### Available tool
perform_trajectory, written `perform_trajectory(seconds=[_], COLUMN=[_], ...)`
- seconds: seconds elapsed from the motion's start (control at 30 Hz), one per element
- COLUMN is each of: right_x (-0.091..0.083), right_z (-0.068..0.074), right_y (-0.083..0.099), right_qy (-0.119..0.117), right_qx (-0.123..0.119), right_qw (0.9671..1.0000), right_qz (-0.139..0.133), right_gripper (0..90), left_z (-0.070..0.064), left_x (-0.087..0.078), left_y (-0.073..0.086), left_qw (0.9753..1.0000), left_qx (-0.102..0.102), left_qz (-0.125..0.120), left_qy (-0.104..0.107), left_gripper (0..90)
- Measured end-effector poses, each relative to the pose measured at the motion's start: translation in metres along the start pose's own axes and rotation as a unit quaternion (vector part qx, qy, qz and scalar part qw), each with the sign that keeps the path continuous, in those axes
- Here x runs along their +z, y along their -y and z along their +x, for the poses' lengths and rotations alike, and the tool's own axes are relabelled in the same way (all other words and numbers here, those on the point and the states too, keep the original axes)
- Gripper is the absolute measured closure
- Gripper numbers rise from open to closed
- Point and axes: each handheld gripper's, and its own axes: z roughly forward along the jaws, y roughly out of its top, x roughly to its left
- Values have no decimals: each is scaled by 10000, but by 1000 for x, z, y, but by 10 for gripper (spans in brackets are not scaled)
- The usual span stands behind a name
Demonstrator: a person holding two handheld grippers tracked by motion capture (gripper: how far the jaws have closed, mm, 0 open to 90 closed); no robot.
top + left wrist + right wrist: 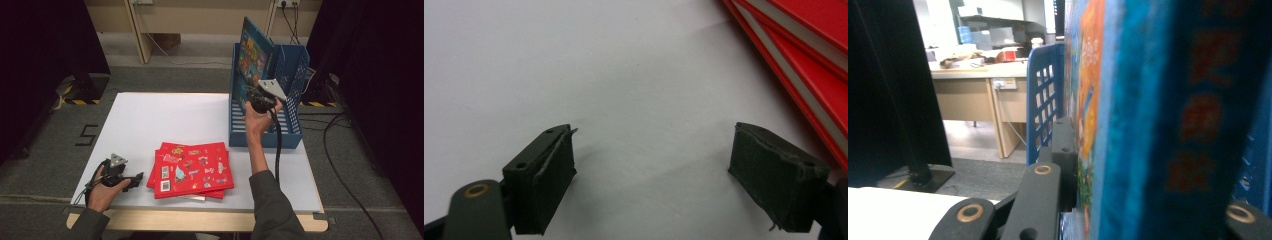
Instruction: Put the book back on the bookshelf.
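the left claw (pixel 134 181) is rested near the front edge of the white desk (pixel 150 120), its jaws spread wide with nothing between them; in the left gripper view only bare desk is seen between the pads, with the red books (pixel 804 55) just off to one side. the stack of red books (pixel 192 170) is laid flat at the middle front of the desk, just beside that claw and not touched by it. farther back, the right claw (pixel 252 97) is raised at the blue basket (pixel 287 135) on the desk's right side, and its jaws are pinched on the blue book (pixel 254 55), which is held upright inside the basket against its left wall. the step in hand is judged to be the filing of this book. next, a gentle release is called for, so the book is left leaning and not toppled, and then a red book must be taken up.
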Motion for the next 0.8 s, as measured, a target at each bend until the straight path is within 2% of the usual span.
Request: perform_trajectory(seconds=[0.13,0.23,0.3,0.37,0.5,0.8], right_x=[8,14,17,20,21,20], right_z=[9,14,16,17,22,24], right_y=[8,14,19,24,26,32], right_qy=[74,103,153,157,84,3], right_qx=[49,-71,-14,15,-98,-124], right_qw=[10000,9998,9997,9998,9996,9985], right_qz=[46,131,191,126,264,533], right_gripper=[824,819,817,815,803,785], left_z=[0,0,0,0,0,0], left_x=[0,-1,-1,-1,-1,-1], left_y=[0,1,1,1,1,1], left_qw=[10000,10000,10000,10000,10000,10000], left_qx=[2,-10,-8,-9,-6,-1], left_qz=[-4,-3,0,1,4,6], left_qy=[5,9,10,6,3,0], left_gripper=[169,168,168,168,166,167])
